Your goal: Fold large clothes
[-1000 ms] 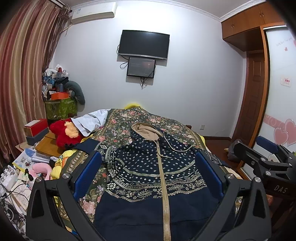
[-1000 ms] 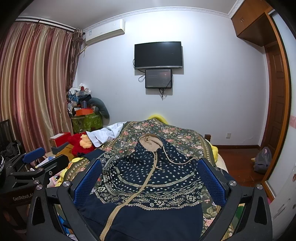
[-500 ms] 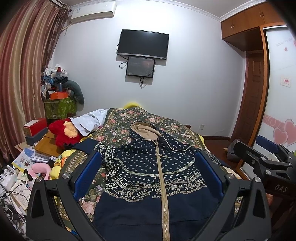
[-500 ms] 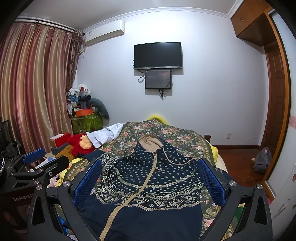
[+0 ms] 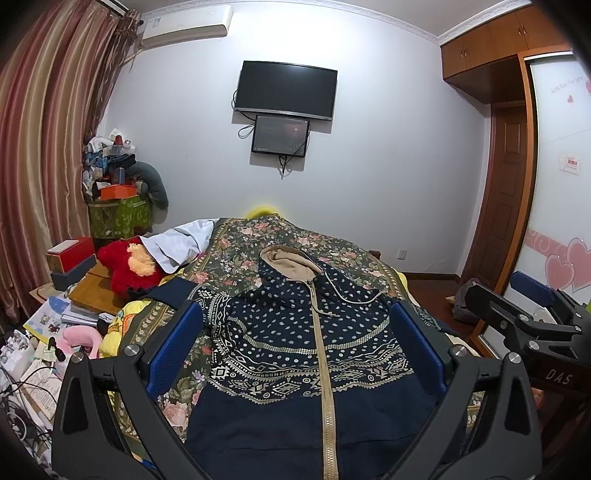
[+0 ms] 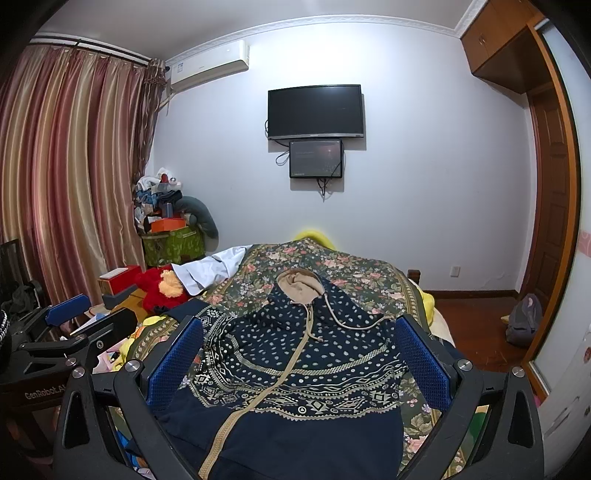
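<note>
A bedroom with a dark wall-mounted television holds a bed under a floral green bedspread, and on that bedspread a navy zip-up hoodie with tan patterned bands lies face up, hood toward the television, presumably spread flat for folding. The left tongs and right tongs hover above the hoodie's lower half, both spread wide and gripping nothing, seemingly poised to take its sides.

White walls carry a dark television and an air conditioner; striped curtains hang left, a wooden door right.
</note>
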The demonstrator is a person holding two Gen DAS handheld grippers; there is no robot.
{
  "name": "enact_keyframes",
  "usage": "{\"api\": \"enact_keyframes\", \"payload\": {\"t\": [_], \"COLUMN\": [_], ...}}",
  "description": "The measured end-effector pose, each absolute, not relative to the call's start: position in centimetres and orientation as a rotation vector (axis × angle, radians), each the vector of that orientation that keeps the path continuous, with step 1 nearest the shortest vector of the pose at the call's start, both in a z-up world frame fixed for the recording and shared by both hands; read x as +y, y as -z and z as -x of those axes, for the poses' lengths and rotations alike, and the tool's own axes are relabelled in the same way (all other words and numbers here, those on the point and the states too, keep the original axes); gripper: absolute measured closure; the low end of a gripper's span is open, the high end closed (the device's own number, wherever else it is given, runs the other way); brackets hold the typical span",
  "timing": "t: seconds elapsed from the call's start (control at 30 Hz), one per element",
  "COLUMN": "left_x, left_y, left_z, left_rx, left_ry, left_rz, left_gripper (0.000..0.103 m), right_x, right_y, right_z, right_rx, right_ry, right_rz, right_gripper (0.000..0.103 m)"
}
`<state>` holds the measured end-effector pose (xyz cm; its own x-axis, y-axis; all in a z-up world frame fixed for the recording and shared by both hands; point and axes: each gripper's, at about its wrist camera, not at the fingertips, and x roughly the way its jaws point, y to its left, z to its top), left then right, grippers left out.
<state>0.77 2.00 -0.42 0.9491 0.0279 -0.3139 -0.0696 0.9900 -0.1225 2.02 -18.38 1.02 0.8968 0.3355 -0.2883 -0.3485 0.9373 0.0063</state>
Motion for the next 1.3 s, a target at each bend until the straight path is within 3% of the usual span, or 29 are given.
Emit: {"api": "enact_keyframes", "payload": {"t": [0.43, 0.9, 1.3], "left_x": [3.9, 18.0, 29.8], "left_y": [-0.2, 1.6, 11.9], "left_z": [-2.6, -16.1, -28.1], "left_rx": [0.306, 0.472, 0.795], "left_ry": [-0.046, -0.244, -0.408], "left_rz": [0.141, 0.232, 0.328], "left_gripper": [0.001, 0.001, 0.001], "right_x": [-17.5, -11.0, -2.0], "right_y": [-2.0, -3.1, 7.9], "right_z": [-4.6, -20.3, -35.3], "right_rx": [0.261, 0.382, 0.717], "right_ry": [-0.348, -0.394, -0.37], "right_rz": [0.065, 0.043, 0.202], "right_gripper": [0.0, 0.0, 0.0]}}
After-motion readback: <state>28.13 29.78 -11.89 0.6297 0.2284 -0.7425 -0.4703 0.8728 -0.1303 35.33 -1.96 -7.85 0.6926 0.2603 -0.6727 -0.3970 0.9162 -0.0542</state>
